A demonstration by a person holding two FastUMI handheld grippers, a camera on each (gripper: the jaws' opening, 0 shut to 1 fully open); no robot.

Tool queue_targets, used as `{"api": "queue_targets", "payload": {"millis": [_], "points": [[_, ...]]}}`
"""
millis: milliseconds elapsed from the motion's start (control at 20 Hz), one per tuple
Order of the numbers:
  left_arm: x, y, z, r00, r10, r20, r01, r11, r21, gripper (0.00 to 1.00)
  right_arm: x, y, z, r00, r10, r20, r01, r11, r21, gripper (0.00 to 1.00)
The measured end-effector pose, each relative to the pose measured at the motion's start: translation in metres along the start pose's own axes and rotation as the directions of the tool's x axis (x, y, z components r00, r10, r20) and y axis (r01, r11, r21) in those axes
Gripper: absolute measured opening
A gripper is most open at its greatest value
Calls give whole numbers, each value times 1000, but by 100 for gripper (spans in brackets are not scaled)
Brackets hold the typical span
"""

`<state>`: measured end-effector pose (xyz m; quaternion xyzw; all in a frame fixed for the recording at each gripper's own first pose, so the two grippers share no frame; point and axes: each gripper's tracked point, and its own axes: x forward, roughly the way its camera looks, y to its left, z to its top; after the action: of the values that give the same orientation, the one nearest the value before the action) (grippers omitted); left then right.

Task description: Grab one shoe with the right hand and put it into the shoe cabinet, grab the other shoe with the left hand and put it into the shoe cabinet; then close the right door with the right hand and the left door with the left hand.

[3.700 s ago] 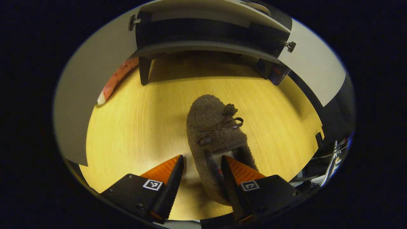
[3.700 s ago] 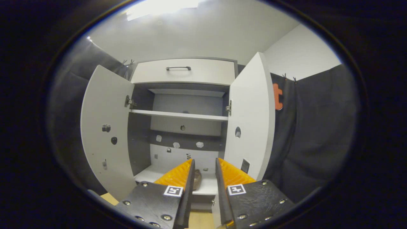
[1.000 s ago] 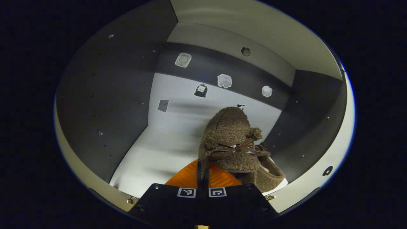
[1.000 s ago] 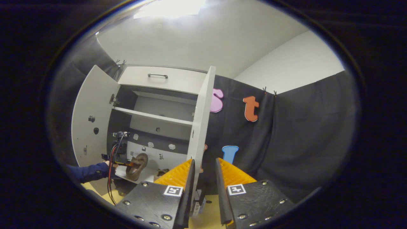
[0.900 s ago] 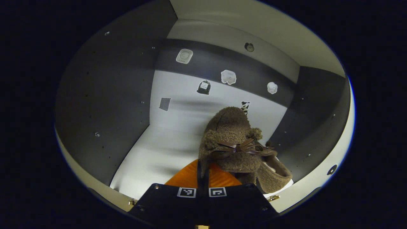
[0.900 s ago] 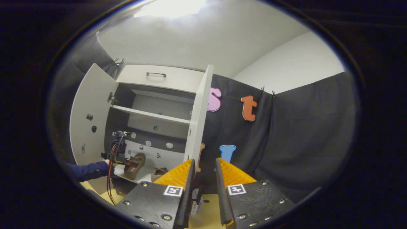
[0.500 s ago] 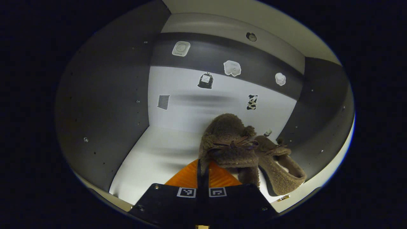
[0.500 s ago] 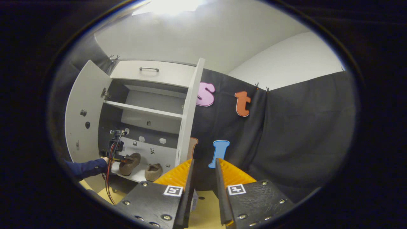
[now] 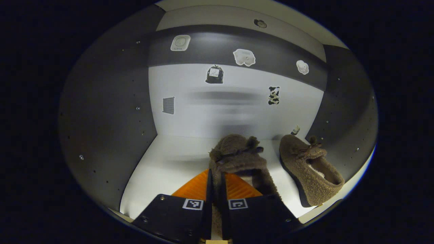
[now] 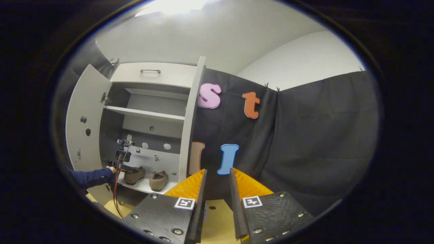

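In the left gripper view our left tongs [image 9: 215,183] sit nearly closed, both fingers pinching the heel rim of one brown fuzzy shoe [image 9: 239,159], which rests on the white bottom shelf [image 9: 162,169] of the shoe cabinet [image 10: 149,73], toe pointing at the back wall. The other shoe [image 9: 310,169] lies on the same shelf just beside it, toward the shelf's right edge and near the dark side wall, its opening turned up. Small stickers [image 9: 244,57] dot the cabinet's back panel.

In the right gripper view our right tongs [image 10: 217,189] hold nothing, the fingers parted by a narrow gap, hovering over the wooden floor [image 10: 217,217] well apart from the cabinet. Both doors stand open: the left door [image 10: 83,118] swung wide, the right door [image 10: 190,115] seen edge-on. A blue sleeve [image 10: 90,178] reaches in to the bottom shelf, where both shoes sit side by side
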<state>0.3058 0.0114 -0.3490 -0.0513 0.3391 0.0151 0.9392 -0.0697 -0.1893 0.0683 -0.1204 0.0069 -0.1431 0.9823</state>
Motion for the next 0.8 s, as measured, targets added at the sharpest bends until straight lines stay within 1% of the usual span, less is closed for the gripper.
{"api": "queue_targets", "payload": {"millis": [50, 150, 200, 250, 300, 350, 450, 550, 750, 800], "points": [[1, -2, 0, 1000, -9, 2, 9, 1000, 1, 14, 0, -1, 0, 1000, -3, -1, 3, 1000, 2, 37], [-1, 1, -1, 1000, 0, -8, 0, 1000, 13, 28, -2, -5, -4, 1000, -3, -9, 4, 1000, 12, 37], [-4, 4, 0, 1000, 14, -7, -14, 1000, 19, 33, -1, -6, -7, 1000, 1, -14, -1, 1000, 21, 37], [-6, 6, 1, 1000, 18, -3, -18, 1000, 20, 41, -2, -6, -10, 1000, 7, -21, -7, 1000, 30, 37], [-10, 6, 3, 1000, 15, 5, -15, 1000, 15, 45, 0, -5, -12, 1000, 14, -28, -13, 999, 38, 37], [-15, 5, 4, 1000, 6, 9, -6, 1000, 8, 53, 0, -5, -14, 999, 20, -32, -18, 999, 44, 37], [-27, 2, 5, 1000, -13, 11, 13, 1000, -3, 72, 3, -3, -21, 999, 35, -40, -33, 998, 56, 37], [-44, -4, 9, 999, -32, 29, 32, 999, -9, 84, 6, -2, -26, 997, 57, -52, -53, 996, 68, 37], [-89, -16, 29, 991, -67, 112, 67, 998, 6, 84, 19, 2, -43, 992, 107, -73, -101, 991, 88, 37], [-103, -19, 36, 987, -76, 139, 75, 997, 11, 84, 23, 3, -48, 989, 122, -81, -115, 989, 94, 34]]}}
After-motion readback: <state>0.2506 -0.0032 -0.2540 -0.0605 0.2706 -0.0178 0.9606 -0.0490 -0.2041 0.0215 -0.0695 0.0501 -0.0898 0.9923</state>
